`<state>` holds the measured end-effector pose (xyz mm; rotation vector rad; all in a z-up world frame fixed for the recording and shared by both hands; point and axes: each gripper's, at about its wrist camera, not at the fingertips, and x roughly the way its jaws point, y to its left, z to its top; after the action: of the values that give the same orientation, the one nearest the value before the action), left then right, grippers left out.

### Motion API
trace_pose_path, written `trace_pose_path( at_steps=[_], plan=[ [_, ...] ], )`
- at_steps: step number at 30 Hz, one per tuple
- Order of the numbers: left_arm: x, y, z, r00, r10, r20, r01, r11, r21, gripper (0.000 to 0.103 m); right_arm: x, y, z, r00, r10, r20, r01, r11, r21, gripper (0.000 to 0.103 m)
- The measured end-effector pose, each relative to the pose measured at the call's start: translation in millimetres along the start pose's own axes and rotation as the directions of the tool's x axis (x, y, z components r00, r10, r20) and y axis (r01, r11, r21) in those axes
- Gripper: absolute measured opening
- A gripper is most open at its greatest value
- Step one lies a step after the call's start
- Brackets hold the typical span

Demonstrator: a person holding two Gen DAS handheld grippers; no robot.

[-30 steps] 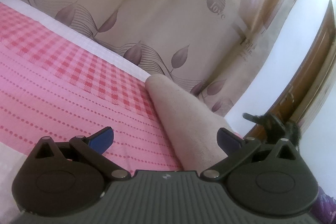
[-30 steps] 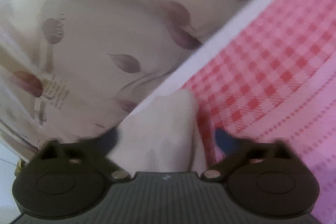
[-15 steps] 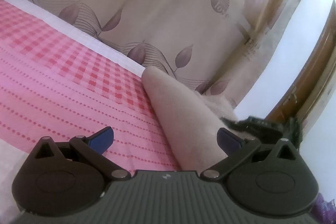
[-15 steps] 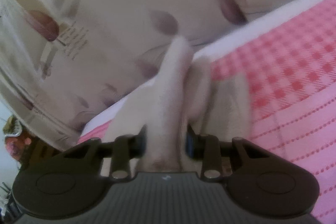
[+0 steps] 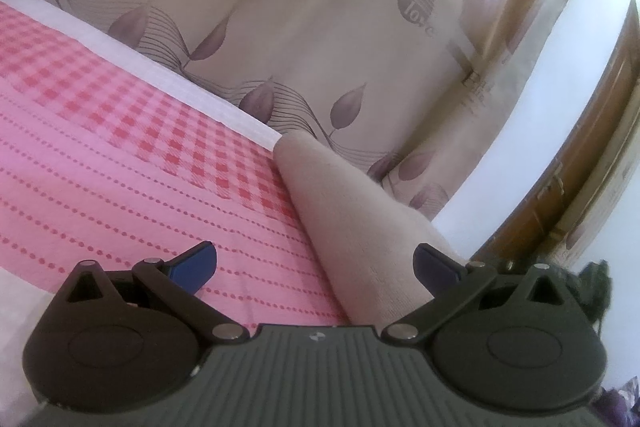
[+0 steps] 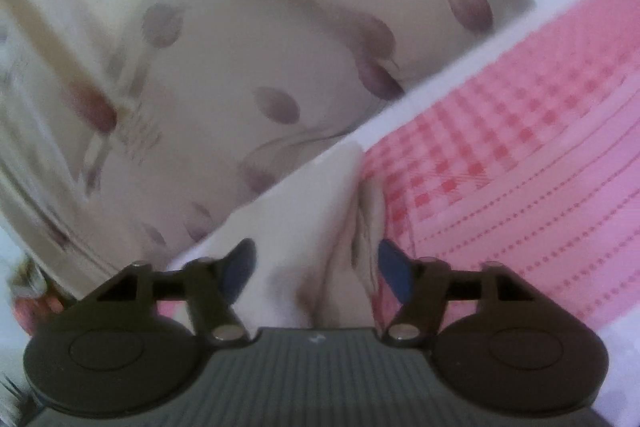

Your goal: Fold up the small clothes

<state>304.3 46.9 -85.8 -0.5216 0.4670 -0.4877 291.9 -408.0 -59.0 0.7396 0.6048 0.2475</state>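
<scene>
A small beige garment (image 5: pixel 360 227) lies folded in a long strip on the pink bed cover (image 5: pixel 120 163), running toward the bed's far edge. My left gripper (image 5: pixel 316 267) is open, low over the cover, with the garment's near end between its blue pads (image 5: pixel 196 261). In the blurred right wrist view the same garment (image 6: pixel 332 239) lies bunched between the fingers of my right gripper (image 6: pixel 316 267), which is open with its pads clear of the cloth.
A beige leaf-print curtain (image 5: pixel 320 39) hangs right behind the bed's white far edge (image 5: pixel 180 83). A brown wooden door frame (image 5: pixel 576 163) and white wall stand at the right. The pink checked cover (image 6: pixel 520 155) stretches to the right of the garment.
My right gripper was shut on a raised fold of the garment half a second ago; it has opened and the cloth has dropped back onto the bed. The left gripper barely moved.
</scene>
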Motion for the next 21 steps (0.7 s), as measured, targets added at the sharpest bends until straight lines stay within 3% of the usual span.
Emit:
trace_pose_path(
  at_steps=[1,2,3,8,10,13,14,17,21],
  plan=[
    [-0.2,0.0,-0.1,1.0,0.001,0.002,-0.001,1.0,0.001,0.103,0.4,5.5,-6.0,0.999,-0.026,-0.018,0.025,0.999,-0.043,0.031],
    [-0.5,0.1,0.0,1.0,0.001,0.004,-0.001,1.0,0.002,0.103,4.0,9.3,-15.5,0.996,-0.073,-0.053,0.069,0.994,-0.082,0.024],
    [-0.7,0.0,-0.3,1.0,0.003,0.005,-0.003,1.0,0.004,0.103,14.1,7.9,-26.8,0.987,-0.123,-0.108,0.11,0.987,-0.117,0.024],
    [-1.7,-6.1,-1.8,1.0,0.027,0.01,-0.028,0.999,0.044,0.103,16.4,8.5,-32.8,0.986,-0.132,-0.1,0.115,0.98,-0.161,0.024],
    [0.2,-14.6,-0.4,0.998,0.06,-0.007,-0.059,0.995,0.085,0.103,16.0,3.5,-36.9,0.991,-0.111,-0.075,0.1,0.985,-0.139,0.025],
    [-0.9,-32.4,1.9,0.995,0.098,0.011,-0.099,0.985,0.14,0.103,13.0,-2.9,-38.1,0.989,-0.126,-0.075,0.119,0.989,-0.091,0.051],
    [0.2,-41.2,3.6,0.993,0.119,0.018,-0.12,0.979,0.165,0.103,11.7,-4.9,-37.5,0.991,-0.119,-0.066,0.114,0.991,-0.076,0.053],
    [11.8,-71.4,10.2,0.983,0.185,0.016,-0.182,0.942,0.282,0.103,13.4,-2.4,-38.1,0.989,-0.136,-0.057,0.131,0.988,-0.085,0.054],
    [36.3,-110.0,12.8,0.952,0.303,0.031,-0.284,0.845,0.453,0.103,13.9,1.6,-40.4,0.987,-0.153,-0.049,0.147,0.982,-0.117,0.059]
  ],
)
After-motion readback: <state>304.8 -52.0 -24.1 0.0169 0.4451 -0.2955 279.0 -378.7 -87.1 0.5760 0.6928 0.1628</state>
